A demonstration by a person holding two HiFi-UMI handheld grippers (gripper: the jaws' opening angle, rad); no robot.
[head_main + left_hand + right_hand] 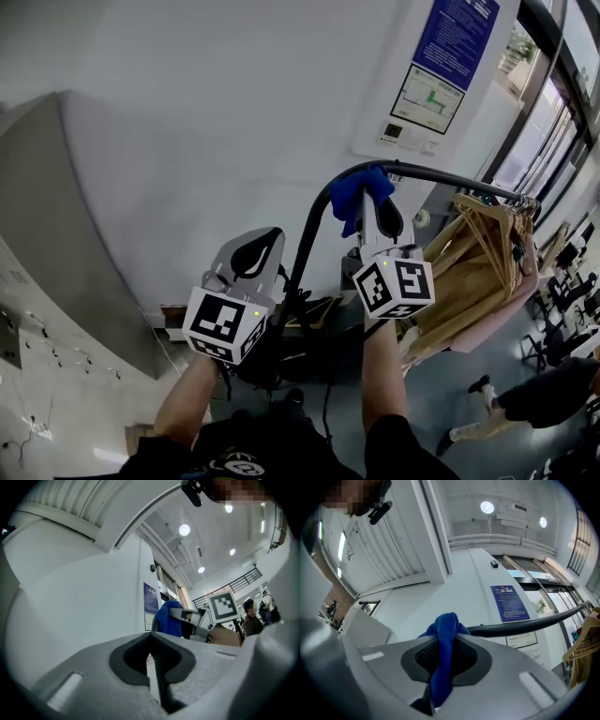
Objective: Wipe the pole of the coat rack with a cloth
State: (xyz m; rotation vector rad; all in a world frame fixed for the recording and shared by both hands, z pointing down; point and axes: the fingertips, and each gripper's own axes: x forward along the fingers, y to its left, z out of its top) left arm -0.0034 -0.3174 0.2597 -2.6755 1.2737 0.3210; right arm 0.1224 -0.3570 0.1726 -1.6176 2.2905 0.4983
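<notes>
I am looking down over 2 handheld grippers raised in front of a white wall. The right gripper is clamped on a blue cloth, and its own view shows the fabric pinched in a fold between the dark pads, with a bunched end sticking out past the tips. That bunched end sits at the bend of the coat rack's black pole, where the upright curves over into the top rail. It looks to be touching the pole, though I cannot confirm the contact.

The left gripper has its jaws together with nothing between them. It is just left of the pole's upright, lower than the right gripper.

Wooden hangers crowd the far end of the rail.

I judge the cloth to be light, soft and limp, so it will drape and may slip out if pinched by a thin edge. The thick fold is the sound place to hold it. The pole looks stiff and smooth, so the cloth should glide, but the rack may sway under firm pressure.
</notes>
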